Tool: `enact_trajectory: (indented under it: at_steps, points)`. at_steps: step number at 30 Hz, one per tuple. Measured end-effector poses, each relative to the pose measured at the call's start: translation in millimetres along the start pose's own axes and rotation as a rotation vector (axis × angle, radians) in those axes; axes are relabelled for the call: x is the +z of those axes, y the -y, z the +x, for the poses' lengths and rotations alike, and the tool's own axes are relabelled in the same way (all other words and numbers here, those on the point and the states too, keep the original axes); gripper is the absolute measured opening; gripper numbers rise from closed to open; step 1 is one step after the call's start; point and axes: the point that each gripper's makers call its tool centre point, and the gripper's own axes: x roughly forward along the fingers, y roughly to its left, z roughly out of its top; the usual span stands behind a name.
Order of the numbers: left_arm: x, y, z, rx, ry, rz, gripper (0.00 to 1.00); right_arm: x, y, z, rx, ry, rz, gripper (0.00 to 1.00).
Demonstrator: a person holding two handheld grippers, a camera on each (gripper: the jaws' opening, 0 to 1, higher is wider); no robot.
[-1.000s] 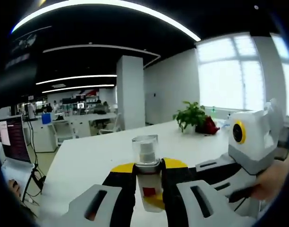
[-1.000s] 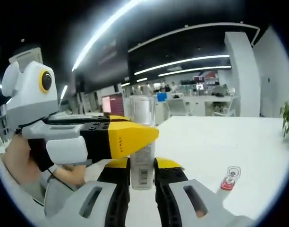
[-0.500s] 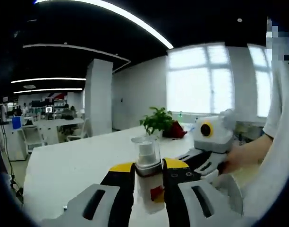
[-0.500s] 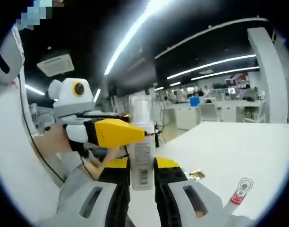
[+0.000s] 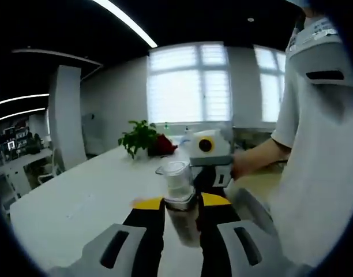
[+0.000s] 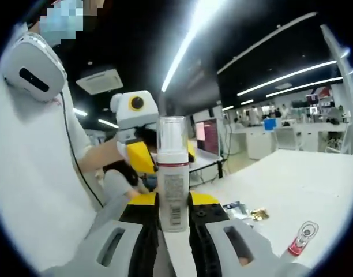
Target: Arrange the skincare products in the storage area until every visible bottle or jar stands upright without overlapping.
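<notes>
Left gripper view: left gripper (image 5: 181, 203) clamped on clear-capped bottle (image 5: 178, 193), held upright above white table (image 5: 78, 196). Right gripper (image 6: 173, 199) clamped on pump bottle (image 6: 172, 173). Both judged unplaced; storage area not identified.

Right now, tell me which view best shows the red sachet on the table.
The right gripper view: the red sachet lies flat on the white table, low at right. The left gripper view has bare tabletop where no sachet can be made out.
</notes>
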Motion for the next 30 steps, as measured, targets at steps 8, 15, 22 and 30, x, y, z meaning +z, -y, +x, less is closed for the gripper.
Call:
enact_trajectory:
  at_steps: [8, 15, 22, 30]
  points:
    - [-14.3, 4.9, 24, -0.075, -0.068, 0.06, 0.18, -18.2, 11, -17, 0.003, -0.096, -0.085, 0.18]
    - [-38.3, 1.6, 44, -0.085, -0.13, 0.086, 0.18, -48.6, 29, -24, -0.037, -0.208, -0.121, 0.19]
    - [-73.8, -1.4, 68, -0.099, -0.211, 0.074, 0.17, -87.8, 47, -32, -0.06, -0.352, -0.144, 0.19]
    - [-113.7, -12.6, 88, -0.089, -0.273, 0.015, 0.17, -132.0, 73, -44, -0.07, -0.465, -0.159, 0.19]
